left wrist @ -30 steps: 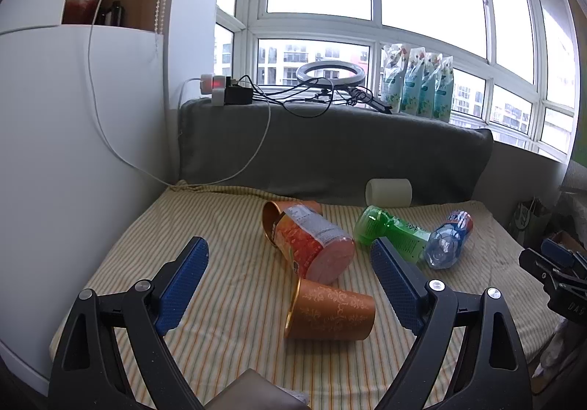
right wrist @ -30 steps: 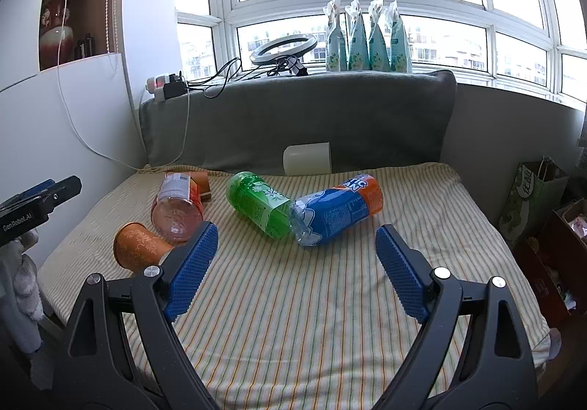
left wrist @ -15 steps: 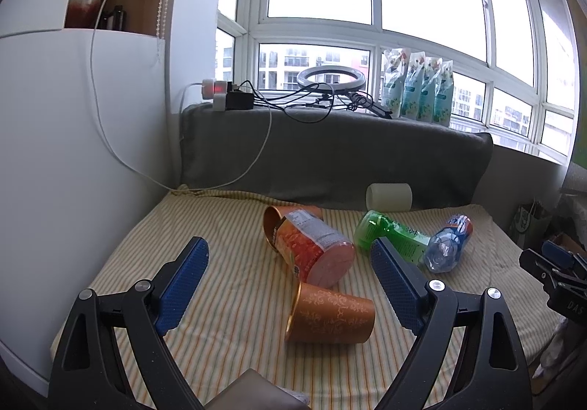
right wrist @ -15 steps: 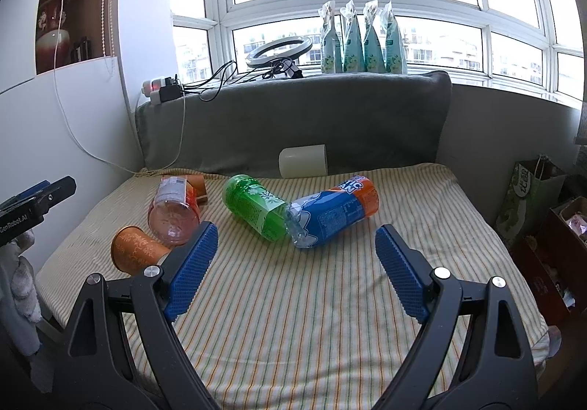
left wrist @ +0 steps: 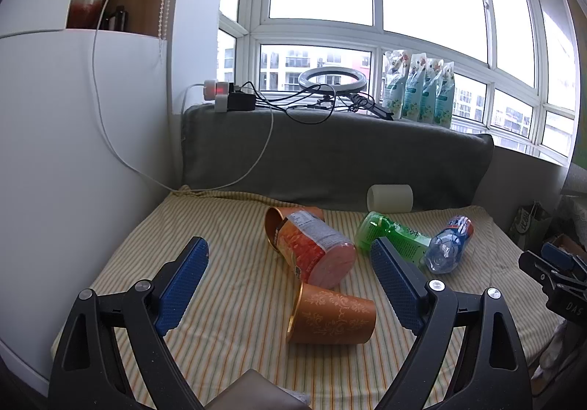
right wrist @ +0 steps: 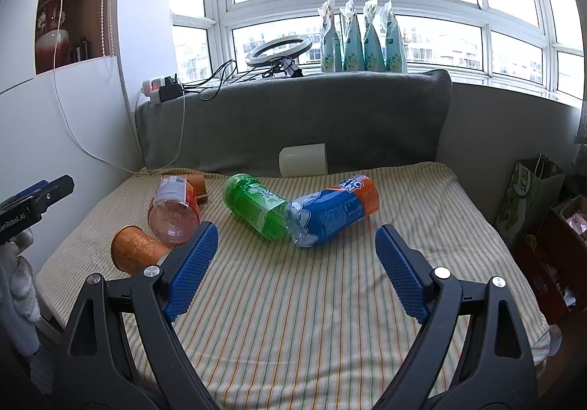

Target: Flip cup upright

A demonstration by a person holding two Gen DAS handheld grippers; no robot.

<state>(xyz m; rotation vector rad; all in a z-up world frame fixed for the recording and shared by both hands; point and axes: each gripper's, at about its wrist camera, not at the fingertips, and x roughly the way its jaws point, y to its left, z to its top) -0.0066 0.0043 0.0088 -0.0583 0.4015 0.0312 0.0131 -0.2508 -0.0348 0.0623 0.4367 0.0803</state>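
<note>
An orange patterned cup [left wrist: 330, 318] lies on its side on the striped cloth, mouth to the left; it also shows in the right wrist view [right wrist: 137, 252]. Behind it lie a red-labelled cut bottle cup [left wrist: 315, 248], a second orange cup [left wrist: 293, 217], a green cup [left wrist: 389, 235] and a blue-labelled cup [left wrist: 449, 245]. A white cup [left wrist: 389, 198] lies at the back. My left gripper [left wrist: 290, 274] is open, held just before the orange cup. My right gripper [right wrist: 295, 265] is open, in front of the green cup [right wrist: 256, 204] and blue cup [right wrist: 334, 210].
A grey cushion [left wrist: 330, 157] backs the striped surface [right wrist: 293, 300]. A white panel [left wrist: 73, 153] stands at the left with a cable down it. A ring light, power strip and pouches sit on the sill. Bags and boxes [right wrist: 532, 197] stand to the right, off the edge.
Both grippers have shifted only slightly; the views drift a little. Nothing on the cloth has moved and both grippers stay open.
</note>
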